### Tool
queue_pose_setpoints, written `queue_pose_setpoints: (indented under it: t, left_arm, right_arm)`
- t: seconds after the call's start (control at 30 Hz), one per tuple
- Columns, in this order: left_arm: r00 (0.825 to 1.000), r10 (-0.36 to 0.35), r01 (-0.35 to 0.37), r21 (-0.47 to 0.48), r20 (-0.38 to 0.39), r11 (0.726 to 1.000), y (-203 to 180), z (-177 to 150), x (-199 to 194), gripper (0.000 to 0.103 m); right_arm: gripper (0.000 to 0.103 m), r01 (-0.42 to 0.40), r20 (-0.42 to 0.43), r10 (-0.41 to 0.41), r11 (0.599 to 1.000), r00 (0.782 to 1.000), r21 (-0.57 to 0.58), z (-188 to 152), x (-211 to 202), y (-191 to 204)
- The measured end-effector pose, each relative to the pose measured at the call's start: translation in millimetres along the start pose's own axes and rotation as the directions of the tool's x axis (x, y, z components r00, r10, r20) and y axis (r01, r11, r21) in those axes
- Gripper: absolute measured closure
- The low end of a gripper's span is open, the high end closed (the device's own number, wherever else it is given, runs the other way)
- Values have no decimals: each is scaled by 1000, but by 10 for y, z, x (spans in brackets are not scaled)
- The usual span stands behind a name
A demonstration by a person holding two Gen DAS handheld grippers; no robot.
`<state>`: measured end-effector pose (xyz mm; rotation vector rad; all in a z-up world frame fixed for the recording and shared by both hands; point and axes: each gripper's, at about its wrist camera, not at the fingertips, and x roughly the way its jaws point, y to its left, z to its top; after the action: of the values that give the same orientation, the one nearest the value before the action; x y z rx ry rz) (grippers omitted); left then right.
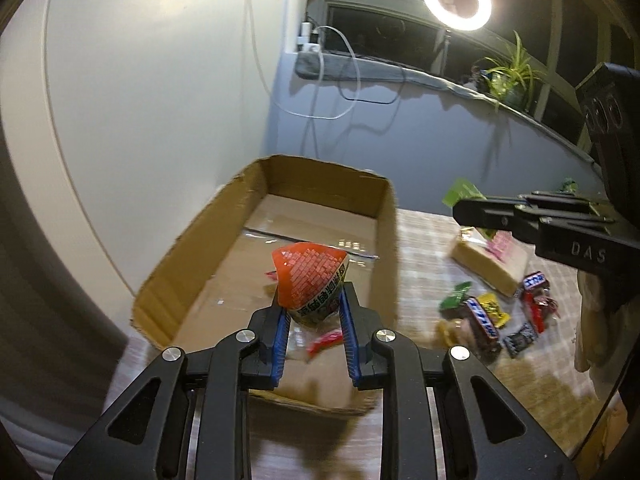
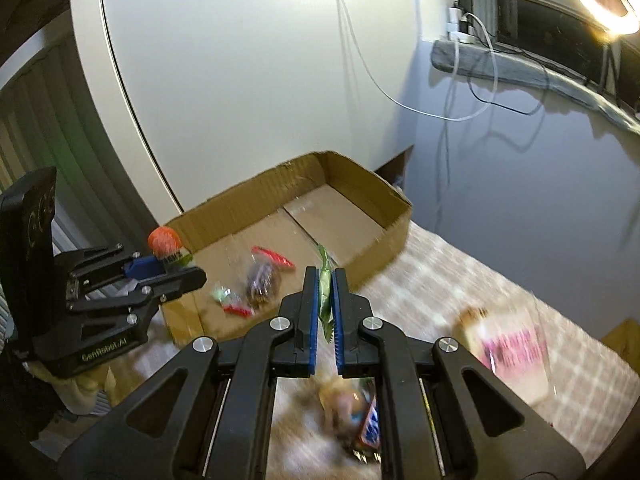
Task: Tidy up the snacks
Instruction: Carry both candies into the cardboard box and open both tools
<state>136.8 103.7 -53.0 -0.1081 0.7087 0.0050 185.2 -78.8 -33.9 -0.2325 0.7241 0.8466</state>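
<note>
Orange-topped snack packet (image 1: 310, 280) above cardboard box (image 1: 192, 276)

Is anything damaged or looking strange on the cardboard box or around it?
The cardboard box has rough, torn top edges, as if its flaps were ripped off. The snacks on the table lie in a loose heap beside it. The left hand-held gripper holds an orange packet over the box.

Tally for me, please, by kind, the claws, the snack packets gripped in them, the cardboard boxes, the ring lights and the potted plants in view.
claws: 2, the left claw and the right claw
gripped snack packets: 2, the orange packet and the green packet
cardboard box: 1
ring light: 1
potted plant: 1
total: 7
</note>
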Motion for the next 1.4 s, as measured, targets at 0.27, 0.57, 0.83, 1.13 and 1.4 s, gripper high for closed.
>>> queue_pose_setpoints:
  t: [0.27, 0.57, 0.83, 1.13, 1.4]
  left_arm:
    - [1000, 21, -22, -39, -7, 999, 213, -1, 64, 81]
    - [999, 37, -37, -51, -16, 998, 300, 2, 119, 81]
    - [999, 39, -40, -53, -16, 998, 300, 13, 121, 79]
    - [999, 46, -46, -57, 0, 997, 296, 32, 73, 58]
    - [999, 49, -48, -50, 8, 998, 271, 33, 46, 37]
  right_arm:
    - [97, -35, -31, 35, 999, 999, -1, 229, 386, 154]
    - [97, -39, -76, 37, 999, 996, -22, 321, 731, 303]
    - [97, -34, -92, 30, 998, 995, -44, 335, 788, 350]
    - [35, 2, -58, -6, 998, 998, -60, 361, 713, 362]
    - [13, 31, -30, -34, 997, 999, -76, 396, 610, 380]
